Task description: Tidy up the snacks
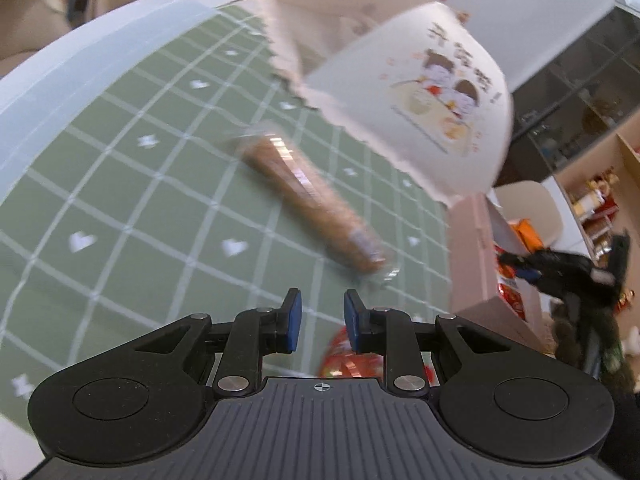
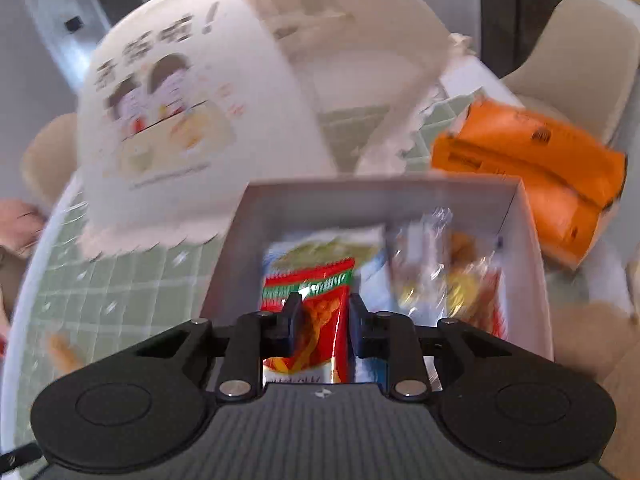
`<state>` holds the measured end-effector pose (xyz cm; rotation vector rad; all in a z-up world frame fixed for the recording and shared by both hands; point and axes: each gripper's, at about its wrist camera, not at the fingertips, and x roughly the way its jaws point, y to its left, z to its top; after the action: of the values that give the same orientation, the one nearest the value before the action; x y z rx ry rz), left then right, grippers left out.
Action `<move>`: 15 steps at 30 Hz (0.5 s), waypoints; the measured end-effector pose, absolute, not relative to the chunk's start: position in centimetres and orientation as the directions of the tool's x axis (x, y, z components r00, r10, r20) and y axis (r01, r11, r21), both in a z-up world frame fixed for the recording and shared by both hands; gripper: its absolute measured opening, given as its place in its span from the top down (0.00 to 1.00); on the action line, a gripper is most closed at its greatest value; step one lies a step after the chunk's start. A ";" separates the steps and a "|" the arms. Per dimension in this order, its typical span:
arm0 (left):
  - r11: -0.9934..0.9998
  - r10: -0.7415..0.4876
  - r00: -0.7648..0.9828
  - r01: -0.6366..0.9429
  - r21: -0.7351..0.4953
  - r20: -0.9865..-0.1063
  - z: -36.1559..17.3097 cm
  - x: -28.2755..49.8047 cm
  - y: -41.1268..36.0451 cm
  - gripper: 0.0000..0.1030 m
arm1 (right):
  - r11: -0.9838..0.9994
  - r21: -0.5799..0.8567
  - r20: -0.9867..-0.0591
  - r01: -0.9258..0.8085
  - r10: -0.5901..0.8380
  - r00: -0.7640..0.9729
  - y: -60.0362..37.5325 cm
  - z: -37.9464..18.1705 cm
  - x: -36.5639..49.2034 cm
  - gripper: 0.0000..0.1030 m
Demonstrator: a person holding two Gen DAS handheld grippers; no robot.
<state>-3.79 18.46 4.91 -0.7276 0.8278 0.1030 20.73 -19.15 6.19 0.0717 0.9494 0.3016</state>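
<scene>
On the green checked tablecloth (image 1: 120,184) lies a long brown biscuit pack (image 1: 312,200) in clear wrap. It is just ahead of my left gripper (image 1: 322,308), whose jaws stand nearly together with nothing between them. A red round snack (image 1: 344,356) shows under its right finger. My right gripper (image 2: 322,312) hovers over the open pink-white box (image 2: 360,196), jaws nearly together. A red-green packet (image 2: 316,280) lies in the box below them, wider than the gap and not pinched. Clear-wrapped snacks (image 2: 444,272) fill the box's right side.
A white paper bag (image 1: 420,100) (image 2: 192,100) with a cartoon print stands behind the box. An orange pack (image 2: 528,160) lies right of the box. A small snack (image 2: 60,348) sits at the table's near left. Beige chairs (image 2: 580,60) ring the table. The right gripper's black body (image 1: 568,268) reaches over the box (image 1: 472,256).
</scene>
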 end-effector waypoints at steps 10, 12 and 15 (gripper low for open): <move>0.776 -0.211 0.620 -0.364 -0.515 -0.755 3.2 -3.3 18.8 0.75 | 0.937 -0.002 -0.709 -0.350 0.246 0.661 -16.5 10.1 13.3 0.42; 0.786 -0.239 0.608 -0.336 -0.519 -0.757 3.0 -3.2 18.2 0.75 | 0.906 0.025 -0.716 -0.423 0.312 0.625 -14.9 10.4 11.6 0.41; 0.791 -0.260 0.595 -0.320 -0.521 -0.760 2.7 -3.4 17.8 0.75 | 0.846 0.076 -0.742 -0.527 0.401 0.537 -11.9 9.8 9.5 0.41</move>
<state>-3.40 17.76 2.74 -0.6842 0.9528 0.0381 9.53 -11.94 9.85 -0.1645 0.8382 0.5553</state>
